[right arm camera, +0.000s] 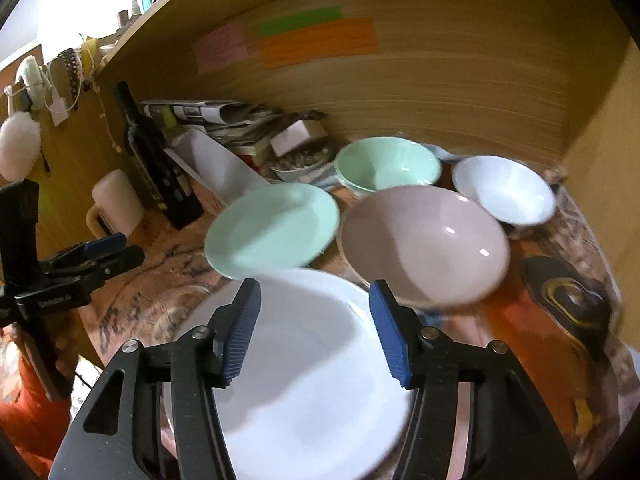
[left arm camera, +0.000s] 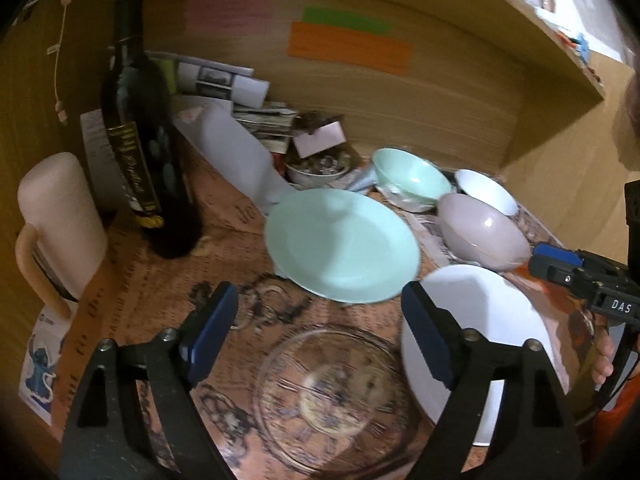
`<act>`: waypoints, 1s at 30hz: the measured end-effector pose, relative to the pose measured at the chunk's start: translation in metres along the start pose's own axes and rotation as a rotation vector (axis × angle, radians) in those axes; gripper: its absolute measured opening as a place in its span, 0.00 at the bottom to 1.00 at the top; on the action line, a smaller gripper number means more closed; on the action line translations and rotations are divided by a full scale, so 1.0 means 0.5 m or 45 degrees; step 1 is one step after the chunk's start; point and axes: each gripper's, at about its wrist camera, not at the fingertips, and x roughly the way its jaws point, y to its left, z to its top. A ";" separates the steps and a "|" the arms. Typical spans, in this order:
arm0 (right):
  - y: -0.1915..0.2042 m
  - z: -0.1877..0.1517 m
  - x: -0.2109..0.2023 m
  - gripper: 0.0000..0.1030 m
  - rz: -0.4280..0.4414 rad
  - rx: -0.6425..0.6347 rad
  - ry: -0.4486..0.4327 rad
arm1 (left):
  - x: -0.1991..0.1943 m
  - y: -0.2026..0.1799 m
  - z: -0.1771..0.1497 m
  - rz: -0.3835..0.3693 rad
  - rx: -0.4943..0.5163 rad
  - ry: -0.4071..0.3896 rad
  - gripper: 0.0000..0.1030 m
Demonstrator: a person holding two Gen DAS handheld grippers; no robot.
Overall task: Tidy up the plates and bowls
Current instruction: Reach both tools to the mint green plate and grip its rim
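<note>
A mint plate (left arm camera: 340, 246) (right arm camera: 272, 232) lies mid-table. A white plate (left arm camera: 488, 320) (right arm camera: 312, 368) lies at the front right, a clear glass plate (left arm camera: 324, 396) to its left. Behind stand a pink bowl (left arm camera: 480, 232) (right arm camera: 424, 244), a mint bowl (left arm camera: 412, 178) (right arm camera: 388, 164) and a white bowl (left arm camera: 486, 190) (right arm camera: 504, 190). My left gripper (left arm camera: 320, 312) is open above the glass plate, empty. My right gripper (right arm camera: 314, 300) is open over the white plate, empty; it also shows in the left wrist view (left arm camera: 560, 264).
A dark wine bottle (left arm camera: 144, 140) and a cream mug (left arm camera: 60, 220) stand at the left. A white container (left arm camera: 236, 156), newspapers (right arm camera: 208, 116) and a bowl of small items (left arm camera: 320, 168) crowd the back. Wooden walls enclose the nook on three sides.
</note>
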 end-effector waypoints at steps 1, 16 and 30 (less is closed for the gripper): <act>0.003 0.008 0.011 0.51 0.009 -0.006 0.007 | 0.005 0.007 0.003 0.000 -0.003 0.008 0.82; 0.040 0.132 0.196 0.51 0.037 -0.098 0.219 | 0.171 0.072 0.042 -0.009 -0.062 0.226 0.81; 0.019 0.193 0.364 0.50 -0.053 -0.134 0.491 | 0.260 0.091 0.044 -0.126 -0.123 0.385 0.46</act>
